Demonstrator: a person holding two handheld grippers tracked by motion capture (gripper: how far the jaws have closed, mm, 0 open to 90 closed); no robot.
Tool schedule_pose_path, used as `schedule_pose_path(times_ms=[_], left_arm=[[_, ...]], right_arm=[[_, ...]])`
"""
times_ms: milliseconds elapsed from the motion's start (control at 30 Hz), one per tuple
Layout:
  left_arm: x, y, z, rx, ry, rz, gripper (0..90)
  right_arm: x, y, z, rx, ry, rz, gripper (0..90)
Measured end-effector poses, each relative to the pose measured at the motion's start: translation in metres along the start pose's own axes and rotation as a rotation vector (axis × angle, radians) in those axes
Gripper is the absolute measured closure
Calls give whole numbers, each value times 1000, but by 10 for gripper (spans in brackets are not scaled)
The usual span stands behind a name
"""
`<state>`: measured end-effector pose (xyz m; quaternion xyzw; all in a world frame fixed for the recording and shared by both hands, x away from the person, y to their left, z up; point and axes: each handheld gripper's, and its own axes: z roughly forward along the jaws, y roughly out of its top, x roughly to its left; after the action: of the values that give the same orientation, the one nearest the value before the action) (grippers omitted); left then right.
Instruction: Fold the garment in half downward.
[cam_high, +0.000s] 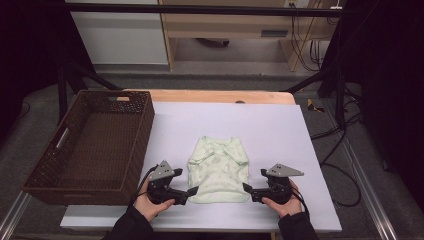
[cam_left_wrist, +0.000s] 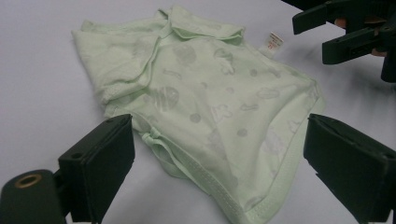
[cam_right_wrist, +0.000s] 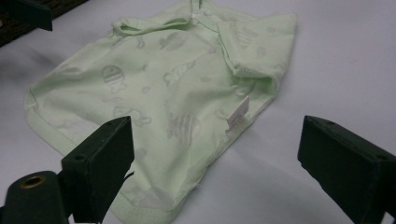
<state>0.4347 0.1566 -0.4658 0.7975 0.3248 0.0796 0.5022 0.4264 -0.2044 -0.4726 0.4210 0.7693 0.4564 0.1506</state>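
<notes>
A pale green baby shirt (cam_high: 219, 170) with faint printed shapes lies flat on the white table cover (cam_high: 265, 125), collar at the far end. My left gripper (cam_high: 192, 192) rests at its near left corner, and my right gripper (cam_high: 247, 189) at its near right corner. In the left gripper view the jaws of the left gripper (cam_left_wrist: 219, 172) stand wide apart, with the shirt's hem (cam_left_wrist: 243, 205) lying loose between them. The right gripper (cam_right_wrist: 224, 168) is likewise open, with the shirt's side edge (cam_right_wrist: 187, 177) between its jaws. A white label (cam_right_wrist: 238, 112) sticks out of the side seam.
A dark brown wicker basket (cam_high: 142, 130) with nothing in it stands at the left, partly over the table's edge. Beyond the shirt, a wooden strip (cam_high: 215, 96) runs along the far side. Black stands and cables (cam_high: 340, 130) are at the right.
</notes>
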Motion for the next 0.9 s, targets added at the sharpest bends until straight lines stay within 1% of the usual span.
schedule_pose_path(times_ms=[67,133,200,267,300,400,433,467,533,600,667,900], left_arm=[[1,2,0,-1,-8,-2,59],[1,3,0,0,-5,2,48],[2,5,0,1,-6,-1,47],[3,7,0,-5,1,-1,47],[3,8,0,1,-4,-9,47],[5,9,0,27,-20,-58,48],[5,9,0,22,-18,-59,54],[6,10,1,17,-11,-54,56],[8,11,1,14,-6,-50,56],[9,13,1,8,-3,-49,56],[10,15,1,3,1,-44,55],[13,22,5,3,4,-28,48]], right_arm=[[-1,1,1,3,-2,-1,72],[-2,3,1,7,-5,-1,48],[-2,5,0,1,-5,1,38],[-3,6,0,-10,-6,4,26],[-4,7,-1,-13,-4,-1,26],[-4,10,-1,-22,-4,5,22],[-5,10,-1,-22,-3,1,20],[-5,11,-1,-25,-5,-6,19],[-5,12,0,-23,-11,5,21],[-6,14,0,-25,-12,-4,21],[-7,15,1,-34,-14,0,22],[-11,24,3,-47,-17,-2,28]])
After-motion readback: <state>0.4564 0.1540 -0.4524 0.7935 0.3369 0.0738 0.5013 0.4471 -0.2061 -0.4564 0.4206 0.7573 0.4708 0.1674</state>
